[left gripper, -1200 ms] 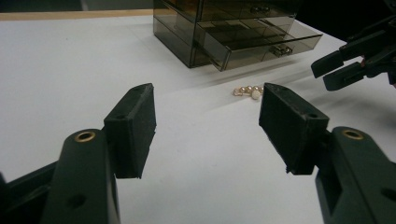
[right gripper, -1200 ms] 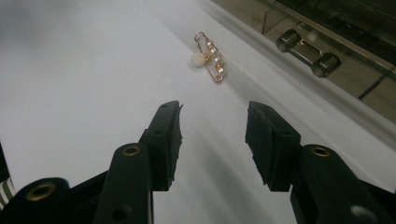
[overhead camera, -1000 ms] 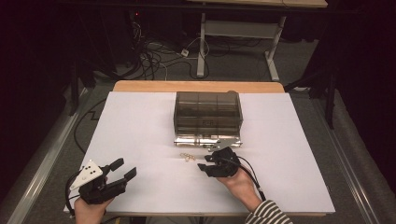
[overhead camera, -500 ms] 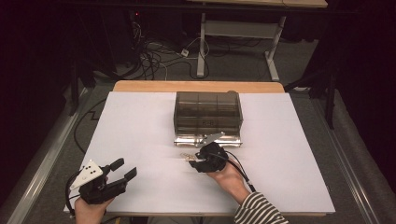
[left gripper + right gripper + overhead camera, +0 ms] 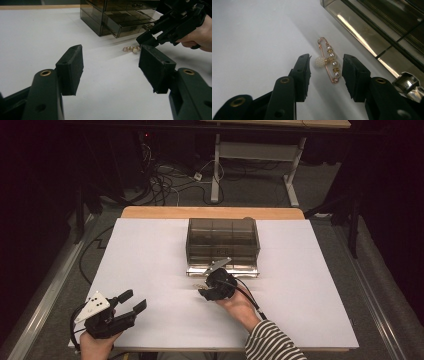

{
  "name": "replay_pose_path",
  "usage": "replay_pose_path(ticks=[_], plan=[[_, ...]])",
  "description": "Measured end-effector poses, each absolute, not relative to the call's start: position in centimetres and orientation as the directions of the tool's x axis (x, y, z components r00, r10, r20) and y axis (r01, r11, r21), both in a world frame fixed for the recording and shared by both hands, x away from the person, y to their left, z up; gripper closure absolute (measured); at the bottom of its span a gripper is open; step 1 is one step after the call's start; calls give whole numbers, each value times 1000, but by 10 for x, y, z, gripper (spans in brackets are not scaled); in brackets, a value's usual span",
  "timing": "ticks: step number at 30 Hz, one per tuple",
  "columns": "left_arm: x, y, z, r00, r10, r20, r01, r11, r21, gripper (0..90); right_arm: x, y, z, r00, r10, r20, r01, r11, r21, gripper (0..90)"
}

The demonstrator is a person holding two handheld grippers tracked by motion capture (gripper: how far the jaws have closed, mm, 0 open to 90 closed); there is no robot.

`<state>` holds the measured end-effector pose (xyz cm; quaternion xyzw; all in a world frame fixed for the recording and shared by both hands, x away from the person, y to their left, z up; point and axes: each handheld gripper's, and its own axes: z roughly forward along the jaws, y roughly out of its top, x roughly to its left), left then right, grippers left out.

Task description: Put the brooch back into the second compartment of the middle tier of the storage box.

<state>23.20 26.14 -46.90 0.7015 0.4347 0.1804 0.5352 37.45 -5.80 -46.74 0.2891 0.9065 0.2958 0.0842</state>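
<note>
The pearl brooch (image 5: pixel 329 61), a gold safety-pin clasp strung with a row of white pearls and gold spacers plus one larger beaded ball at its side, lies flat on the white table (image 5: pixel 150 250) just in front of the smoky drawer organizer (image 5: pixel 222 242). From the high view it is a faint speck (image 5: pixel 196 285) whose form cannot be made out, and the hand and gripper cover part of that spot; the right gripper view gives its full shape, and the left gripper view shows it from the side as a short line of beads (image 5: pixel 132 48). The right gripper (image 5: pixel 325 68) has its jaws about half open, one on each side of the brooch, the pads not pressing on it; whether the tips touch the table cannot be told. The organizer's lower drawer stands pulled out, its contents unreadable through the dark plastic, and its far end is cut off in the right gripper view. The left gripper (image 5: pixel 110 66) rests well apart near the table's front left, jaws wide apart with nothing between them.
</note>
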Motion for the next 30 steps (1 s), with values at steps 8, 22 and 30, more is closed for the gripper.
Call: replay_pose_path(ticks=[8,22,30], plan=[[232,261,-469,557,803,-212,417,-49,908,355,379,-49,-471,-821,571,7,473,673,569,581],[232,261,-469,557,803,-211,416,-50,908,355,380,-44,-476,-830,556,-43,449,712,541,703],[232,261,-469,557,804,-210,416,-51,908,355,379,-44,-475,-839,543,-49,439,726,529,718]])
